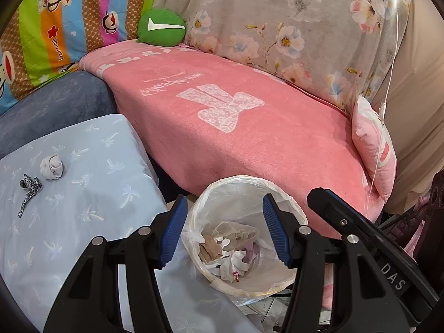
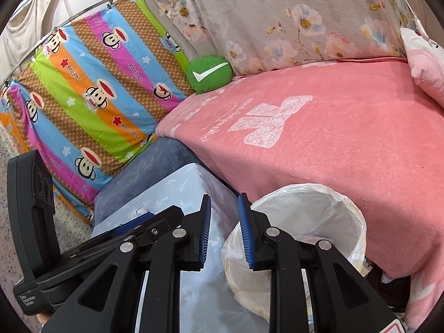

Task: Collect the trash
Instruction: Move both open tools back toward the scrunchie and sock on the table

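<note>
A white-lined trash bin (image 1: 288,208) stands on the floor against the pink couch, holding crumpled paper and cloth scraps (image 1: 230,249). My left gripper (image 1: 223,198) hovers above it, open, nothing between its blue pads. On the pale blue cloth (image 1: 83,216) to the left lie a grey crumpled wad (image 1: 52,166) and a black-and-white spotted scrap (image 1: 29,191). My right gripper (image 2: 224,196) is open with a narrow gap and holds nothing, at the left rim of the bin (image 2: 305,191). Its black body (image 1: 360,236) shows at the right of the left wrist view.
The pink blanket (image 1: 249,138) covers the couch seat behind the bin. A green cushion (image 1: 161,27) and a pink pillow (image 1: 374,144) rest at its ends. A striped monkey-print cloth (image 2: 91,97) and a floral cloth (image 1: 277,22) hang behind. A thin white cord (image 1: 388,83) dangles at right.
</note>
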Motion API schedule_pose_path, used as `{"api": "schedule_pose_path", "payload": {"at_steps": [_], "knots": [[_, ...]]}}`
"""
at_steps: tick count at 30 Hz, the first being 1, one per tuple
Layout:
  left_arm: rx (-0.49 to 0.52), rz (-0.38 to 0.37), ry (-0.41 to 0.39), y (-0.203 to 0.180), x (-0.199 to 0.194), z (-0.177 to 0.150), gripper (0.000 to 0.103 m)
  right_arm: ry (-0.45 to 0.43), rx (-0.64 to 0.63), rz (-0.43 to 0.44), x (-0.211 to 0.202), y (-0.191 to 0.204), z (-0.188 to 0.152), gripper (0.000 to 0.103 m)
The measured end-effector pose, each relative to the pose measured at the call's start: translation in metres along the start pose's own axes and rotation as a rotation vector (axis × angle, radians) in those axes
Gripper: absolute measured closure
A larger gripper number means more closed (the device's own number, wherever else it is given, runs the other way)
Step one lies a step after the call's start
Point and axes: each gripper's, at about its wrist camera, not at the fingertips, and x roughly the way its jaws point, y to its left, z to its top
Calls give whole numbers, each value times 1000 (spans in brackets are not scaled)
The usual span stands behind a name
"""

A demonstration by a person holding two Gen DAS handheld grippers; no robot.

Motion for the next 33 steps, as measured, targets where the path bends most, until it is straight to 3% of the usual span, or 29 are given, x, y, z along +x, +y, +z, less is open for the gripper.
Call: {"api": "schedule_pose_path", "payload": {"at_steps": [11,14,20,33], "knots": [[-48,24,-12,26,-7,-4,49,60,-55,-13,16,20,-10,81],[-61,48,-17,38,-10,-7,49,88,-87,-25,24,30,-15,76],[-110,87,-21,67,-16,-12,49,145,-147,-34,44,53,-26,76],[-207,298,-37,157,-34,-30,49,244,-285,-14,98,126,-54,74]]}}
